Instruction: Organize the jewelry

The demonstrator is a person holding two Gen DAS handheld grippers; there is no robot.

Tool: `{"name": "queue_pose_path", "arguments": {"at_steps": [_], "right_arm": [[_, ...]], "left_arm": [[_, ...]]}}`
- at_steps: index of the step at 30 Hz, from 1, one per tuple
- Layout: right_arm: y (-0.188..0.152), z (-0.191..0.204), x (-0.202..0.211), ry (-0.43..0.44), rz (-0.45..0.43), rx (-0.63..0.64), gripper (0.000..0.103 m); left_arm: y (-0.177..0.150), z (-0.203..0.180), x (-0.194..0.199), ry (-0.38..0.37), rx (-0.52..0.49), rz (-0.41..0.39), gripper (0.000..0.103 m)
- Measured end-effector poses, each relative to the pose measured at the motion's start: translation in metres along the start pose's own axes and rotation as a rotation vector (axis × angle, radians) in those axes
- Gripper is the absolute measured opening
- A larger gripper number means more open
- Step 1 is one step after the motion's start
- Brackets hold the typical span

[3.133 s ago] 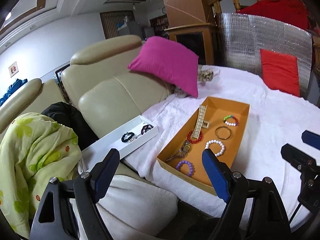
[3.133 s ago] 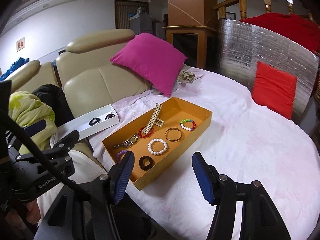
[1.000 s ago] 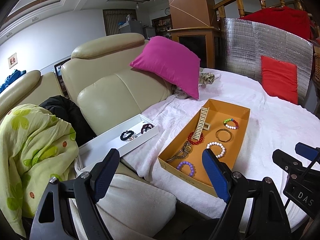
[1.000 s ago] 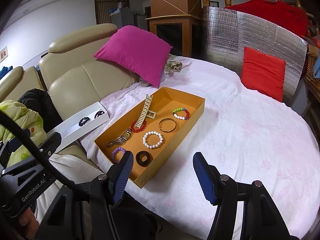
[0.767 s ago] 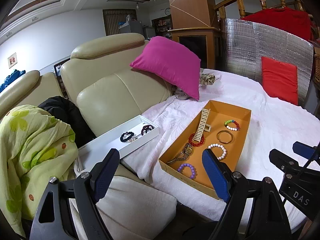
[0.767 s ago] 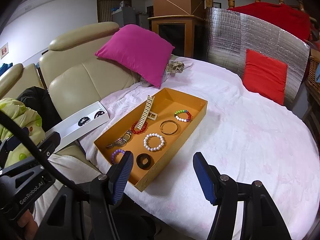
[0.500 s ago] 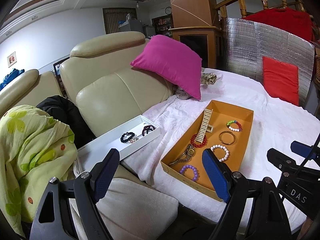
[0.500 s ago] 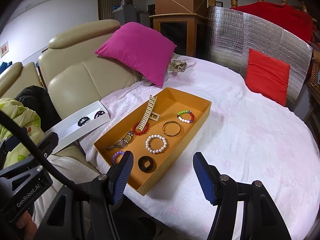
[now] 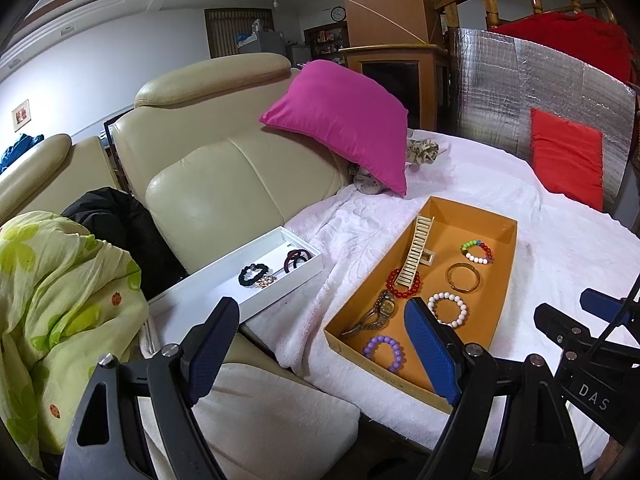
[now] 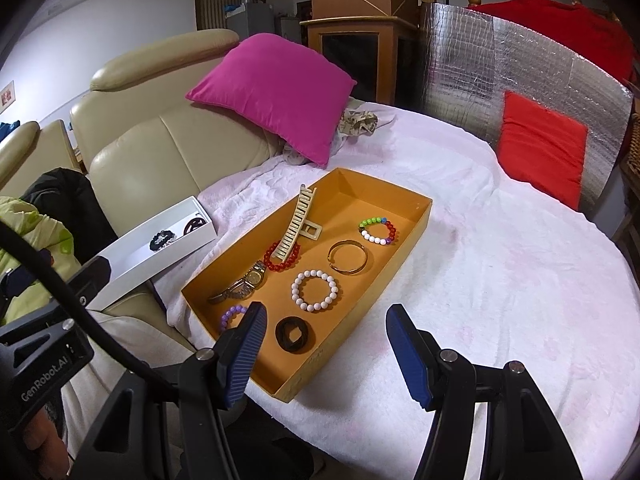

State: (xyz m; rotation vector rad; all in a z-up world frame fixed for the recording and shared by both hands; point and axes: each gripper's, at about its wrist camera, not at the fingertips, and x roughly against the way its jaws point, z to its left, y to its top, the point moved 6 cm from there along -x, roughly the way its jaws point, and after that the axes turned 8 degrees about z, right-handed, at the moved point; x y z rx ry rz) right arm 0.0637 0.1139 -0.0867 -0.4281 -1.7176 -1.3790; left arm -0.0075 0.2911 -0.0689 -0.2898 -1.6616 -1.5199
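A round table covered with a soft white cloth is seen, with a cream sofa pushed up beside it. A big pink pillow is leaned on the sofa at the table's edge, and a red pillow is stood against a shiny silver board at the far side.

An orange box is laid open on the cloth. A long cream hair clip is rested in it, with its lower end on a red bead bracelet. A gold watch, a gold bangle, a white bead bracelet, a many-coloured bead bracelet, a purple bead bracelet and a black hair tie are also laid in the box.

A white tray is set on the sofa arm, just beside the table. A black bead bracelet and a dark hair tie are kept in it.

The left gripper is held spread wide, over the gap between the white tray and the orange box. Nothing is pinched or touched by it. The right gripper is held spread too, above the near end of the orange box. Nothing is held between its blue pads, and nothing is touched.
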Motion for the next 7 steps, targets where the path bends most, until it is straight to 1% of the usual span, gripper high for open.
{"name": "queue_pose_path", "arguments": {"at_steps": [3, 5, 7], "right_arm": [[0.000, -0.007, -0.004, 0.005, 0.004, -0.010, 0.066], [-0.001, -0.017, -0.006, 0.006, 0.000, -0.030, 0.066], [-0.003, -0.035, -0.007, -0.003, -0.003, -0.059, 0.066]], "left_arm": [[0.001, -0.006, -0.004, -0.007, -0.008, -0.010, 0.085], [0.002, -0.016, -0.006, -0.002, -0.030, -0.018, 0.085], [0.005, -0.034, -0.009, -0.035, -0.061, -0.011, 0.085]]}}
